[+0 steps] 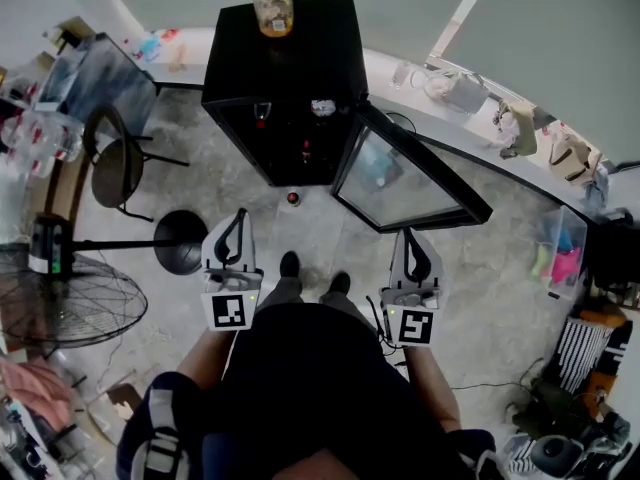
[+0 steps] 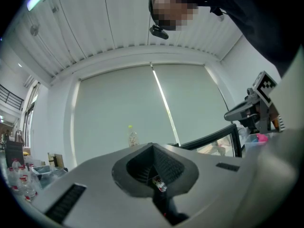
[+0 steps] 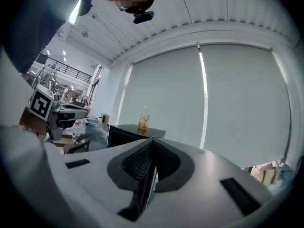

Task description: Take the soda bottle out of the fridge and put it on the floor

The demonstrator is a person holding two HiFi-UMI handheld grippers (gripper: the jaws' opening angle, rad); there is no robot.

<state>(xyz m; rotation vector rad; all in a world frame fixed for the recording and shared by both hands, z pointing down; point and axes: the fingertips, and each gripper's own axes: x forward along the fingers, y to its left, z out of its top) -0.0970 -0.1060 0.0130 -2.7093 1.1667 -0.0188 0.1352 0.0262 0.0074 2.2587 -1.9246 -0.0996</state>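
Note:
The black fridge (image 1: 283, 78) stands ahead with its glass door (image 1: 400, 183) swung open to the right. A small dark bottle with a red cap (image 1: 292, 198) stands on the floor just in front of the open fridge. Inside, something dark with a red spot (image 1: 306, 152) shows on the lower shelf; I cannot tell what it is. My left gripper (image 1: 238, 216) and right gripper (image 1: 408, 234) are both shut and empty. They are held close to the person's body, well short of the bottle. The left gripper (image 2: 152, 147) and the right gripper (image 3: 152, 141) tilt upward toward the wall.
A yellowish bottle (image 1: 272, 6) sits on top of the fridge (image 3: 135, 129). A fan (image 1: 60, 303) and a round stand base (image 1: 180, 240) are at the left, with a chair (image 1: 115, 168) behind them. Bags and boxes (image 1: 560, 253) line the right side.

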